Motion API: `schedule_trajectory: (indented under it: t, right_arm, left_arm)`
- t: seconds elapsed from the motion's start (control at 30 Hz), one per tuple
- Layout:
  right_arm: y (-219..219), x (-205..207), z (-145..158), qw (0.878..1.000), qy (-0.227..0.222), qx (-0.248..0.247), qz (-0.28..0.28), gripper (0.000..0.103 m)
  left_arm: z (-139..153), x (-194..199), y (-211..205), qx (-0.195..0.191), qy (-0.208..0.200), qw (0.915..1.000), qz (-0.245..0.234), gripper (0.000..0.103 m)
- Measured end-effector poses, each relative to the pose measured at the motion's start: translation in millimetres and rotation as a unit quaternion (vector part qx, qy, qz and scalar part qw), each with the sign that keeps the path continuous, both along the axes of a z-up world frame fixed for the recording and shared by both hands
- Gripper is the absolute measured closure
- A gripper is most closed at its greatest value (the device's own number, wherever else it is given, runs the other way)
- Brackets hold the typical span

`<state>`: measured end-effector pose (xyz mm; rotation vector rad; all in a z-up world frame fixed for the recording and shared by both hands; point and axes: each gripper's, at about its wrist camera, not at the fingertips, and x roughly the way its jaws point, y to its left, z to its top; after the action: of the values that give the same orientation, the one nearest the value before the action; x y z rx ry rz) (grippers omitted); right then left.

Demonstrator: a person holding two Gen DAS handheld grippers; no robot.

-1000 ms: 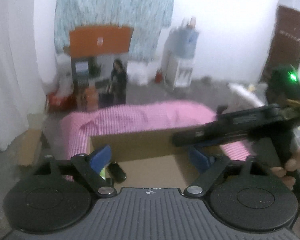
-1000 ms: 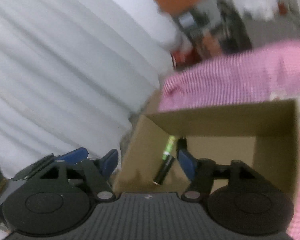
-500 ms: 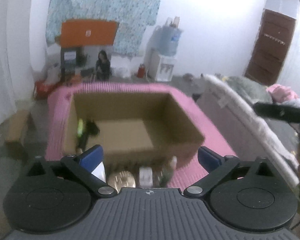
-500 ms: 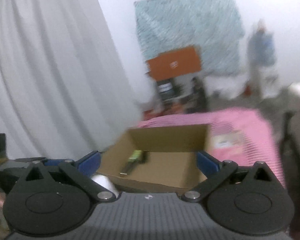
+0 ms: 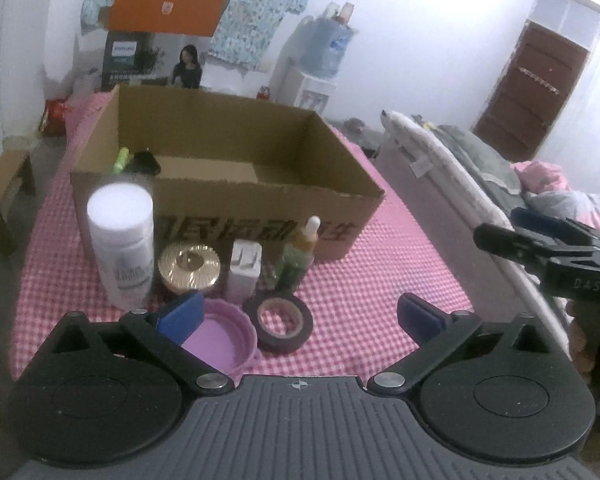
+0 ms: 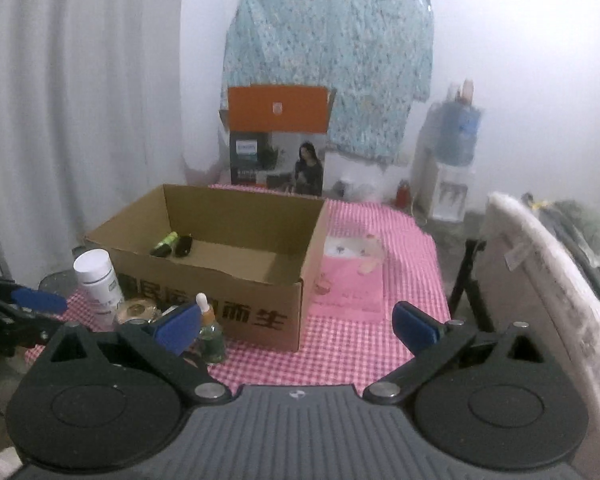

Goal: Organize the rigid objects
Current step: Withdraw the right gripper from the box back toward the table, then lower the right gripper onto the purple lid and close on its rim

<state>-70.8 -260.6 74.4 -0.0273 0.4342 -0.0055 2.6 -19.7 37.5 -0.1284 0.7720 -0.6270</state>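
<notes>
An open cardboard box [image 5: 260,208] [image 6: 236,300] stands on the pink checked cloth and holds a green battery [image 6: 165,242] and a black object [image 6: 183,245]. In front of it stand a white bottle [image 5: 121,240] [image 6: 97,276], a gold lid [image 5: 189,265], a white charger [image 5: 244,270], a green dropper bottle [image 5: 300,256] [image 6: 210,332], a tape roll [image 5: 283,318] and a purple lid [image 5: 220,340]. My left gripper [image 5: 300,316] is open and empty above the near items. My right gripper [image 6: 296,326] is open and empty, right of the box front.
A pink folded item with a bear print [image 6: 352,276] lies right of the box. A bed edge with bedding [image 5: 460,184] [image 6: 540,280] runs along the right. A curtain [image 6: 60,120], a printed carton [image 6: 278,160] and a water dispenser [image 6: 448,168] stand behind.
Both grippers have pulled back and up from the box. The battery lies inside the box, and the row of items in front has come into view.
</notes>
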Motion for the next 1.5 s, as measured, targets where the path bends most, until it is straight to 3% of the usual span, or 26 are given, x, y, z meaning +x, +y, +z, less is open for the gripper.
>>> schedule_trajectory:
  t: [0.13,0.27,0.47,0.57,0.63,0.77,1.13,1.27,1.5]
  right_arm:
    - [-9,7,-12,0.997,0.007,0.081,0.017,0.0]
    - [-11,22,-24,0.992,0.034,0.121,0.015,0.0]
    - [-2,39,-47,0.979,0.076,0.184,0.053,0.001]
    - [10,45,-55,0.973,0.094,0.195,0.081,0.007]
    - [19,50,-60,0.967,0.108,0.204,0.103,0.019]
    - [33,64,-71,0.953,0.146,0.227,0.135,0.031]
    - [57,98,-100,0.924,0.229,0.259,0.163,0.067]
    - [58,106,-108,0.924,0.242,0.252,0.155,0.072]
    - [59,107,-113,0.917,0.251,0.265,0.163,0.072]
  left_arm:
    - [-8,-2,0,0.008,-0.009,0.9999,0.008,0.0]
    - [-20,0,-18,0.098,-0.041,0.994,0.026,0.0]
    - [-36,2,-35,0.151,-0.059,0.9868,-0.007,0.0]
    - [-44,3,-34,0.159,-0.052,0.9858,-0.017,0.0]
    - [-48,4,-31,0.163,-0.045,0.9854,-0.017,0.001]
    - [-54,10,-25,0.173,-0.033,0.9843,-0.009,0.002]
    - [-74,25,-30,0.198,-0.012,0.9796,-0.035,0.017]
    - [-76,28,-29,0.197,-0.014,0.9796,-0.037,0.022]
    - [-72,25,-25,0.186,-0.009,0.9816,-0.043,0.022]
